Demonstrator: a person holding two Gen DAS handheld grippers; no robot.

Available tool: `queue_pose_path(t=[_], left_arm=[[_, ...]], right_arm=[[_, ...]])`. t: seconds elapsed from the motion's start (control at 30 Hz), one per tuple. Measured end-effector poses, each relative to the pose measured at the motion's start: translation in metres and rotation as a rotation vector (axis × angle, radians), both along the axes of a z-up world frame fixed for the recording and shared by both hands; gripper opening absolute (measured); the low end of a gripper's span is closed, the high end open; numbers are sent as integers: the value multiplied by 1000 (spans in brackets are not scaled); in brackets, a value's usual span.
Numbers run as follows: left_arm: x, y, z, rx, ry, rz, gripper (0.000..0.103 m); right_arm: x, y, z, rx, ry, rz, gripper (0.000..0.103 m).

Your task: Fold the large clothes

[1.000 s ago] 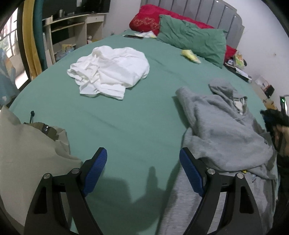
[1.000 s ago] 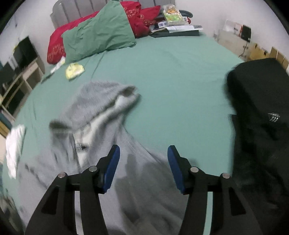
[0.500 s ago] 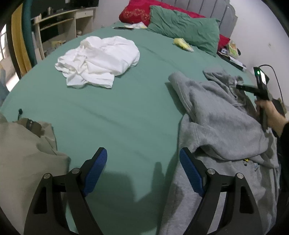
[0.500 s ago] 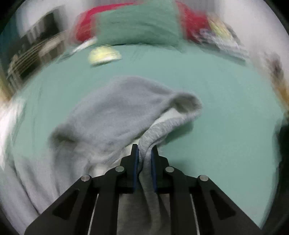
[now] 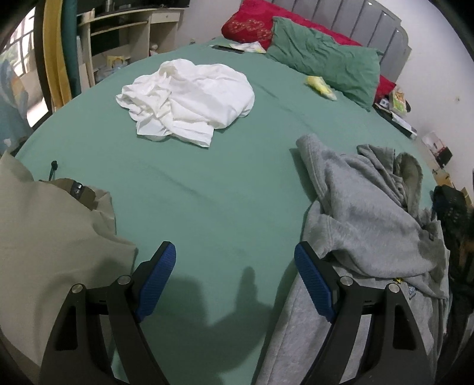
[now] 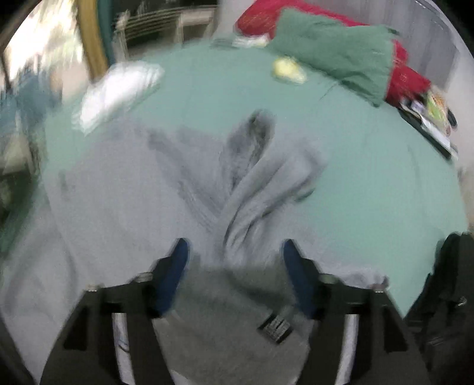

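Note:
A grey hoodie (image 5: pixel 364 219) lies crumpled on the right side of the green bed sheet (image 5: pixel 225 189), its hood toward the pillows. My left gripper (image 5: pixel 234 266) hangs open above bare sheet, its right finger at the hoodie's left edge. In the blurred right wrist view the grey hoodie (image 6: pixel 183 189) fills the middle. My right gripper (image 6: pixel 234 260) is over it, jaws opening, with a bunched fold of grey cloth lying loose between them and the pads apart from it.
A crumpled white garment (image 5: pixel 189 97) lies at the far left of the bed. A beige garment (image 5: pixel 44 237) sits at the near left, a black one (image 5: pixel 453 207) at the right edge. Green pillow (image 5: pixel 326 56), red pillow (image 5: pixel 251 26) and a yellow item (image 5: pixel 320 84) lie at the headboard.
The right gripper shut on the hoodie's hood half a second ago, pulled it toward the near edge, and now has let go with jaws spread. The left gripper barely moved.

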State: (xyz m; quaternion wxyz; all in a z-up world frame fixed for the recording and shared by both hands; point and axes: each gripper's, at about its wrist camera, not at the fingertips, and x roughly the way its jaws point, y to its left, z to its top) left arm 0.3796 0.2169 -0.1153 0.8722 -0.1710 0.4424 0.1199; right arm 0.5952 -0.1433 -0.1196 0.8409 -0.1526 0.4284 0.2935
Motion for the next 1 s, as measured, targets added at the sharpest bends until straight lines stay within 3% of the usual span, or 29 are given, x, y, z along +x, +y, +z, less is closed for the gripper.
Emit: queue_pose_path(t=[0.03, 0.13, 0.17, 0.33, 0.37, 0.4, 0.43, 0.53, 0.63, 0.73, 0.77, 0.87, 0.9, 1.0], left_arm=[[0, 0, 1, 1, -1, -1, 85], [2, 2, -2, 1, 1, -13, 85], [4, 2, -3, 1, 2, -16, 85], [14, 8, -7, -15, -10, -25, 85], [15, 7, -8, -9, -19, -37, 85], [16, 7, -10, 9, -14, -45, 85], [17, 7, -13, 23, 2, -44, 85], [17, 9, -15, -17, 3, -56, 85], [15, 4, -11, -25, -10, -66, 85], [12, -1, -4, -26, -27, -66, 85], [11, -2, -2, -27, -32, -68, 85], [9, -8, 5, -21, -44, -82, 85], [9, -10, 6, -16, -44, -90, 85], [5, -16, 8, -8, -44, -106, 85]], right_arm=[[17, -9, 13, 78, 1, -52, 91], [71, -25, 18, 158, 40, -256, 92], [96, -33, 12, 201, 76, -357, 92], [158, -35, -49, 355, 255, -513, 91], [164, -35, -65, 411, 321, -533, 84], [167, -32, -76, 456, 368, -530, 65], [169, -19, -82, 449, 383, -489, 4], [167, 25, -75, 264, 337, -338, 6], [167, 39, -40, 86, 206, -346, 6], [145, 63, 33, -372, -255, -347, 6], [127, 75, 64, -472, -432, -300, 6], [66, 109, 104, -625, -765, -114, 6], [44, 120, 105, -668, -823, -36, 6], [-23, 136, 83, -714, -840, 201, 6]])
